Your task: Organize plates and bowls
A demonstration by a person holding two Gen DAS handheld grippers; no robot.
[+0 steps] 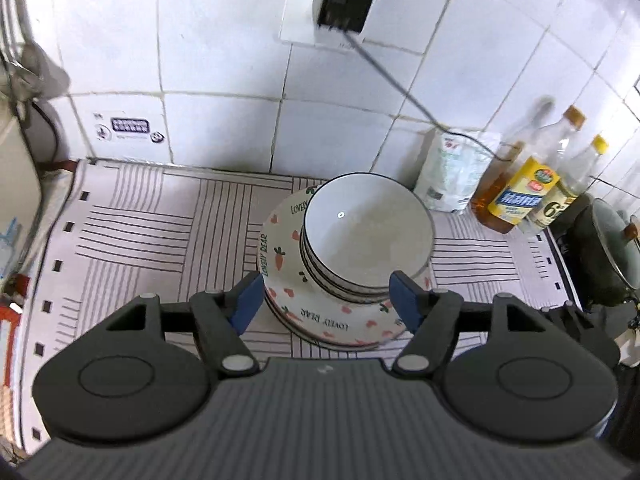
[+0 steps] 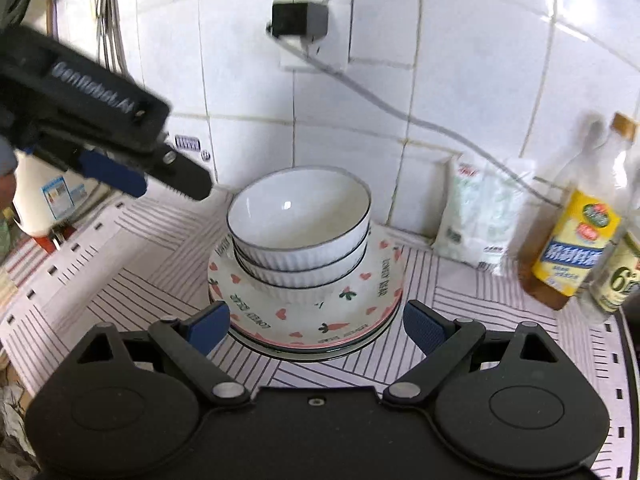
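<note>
A white tiled wall (image 1: 224, 60) is filling the background of both views, with a striped mat (image 1: 132, 232) covering the counter below it. At the middle of the mat, a stack of plates (image 1: 320, 316) printed with carrots, hearts and "LOVELY BEAR" is sitting flat, and nested white bowls (image 1: 368, 232) with dark rims are resting on top of it, toward the wall side. The left gripper (image 1: 326, 304) is hanging over the near edge of the stack, its blue-padded fingers spread wide on either side of the plates and gripping nothing. The right gripper (image 2: 316, 324) is likewise released, its fingers apart and flanking the plates' front rim without touching them. Only the right wrist view is showing the left gripper from outside, up at the left, above the mat. Only the left wrist view is showing a dark lidded pot (image 1: 612, 252) at the right edge. Both are showing a white bag (image 1: 452, 176) and oil bottles (image 1: 524, 188) standing by the wall, right of the stack.
</note>
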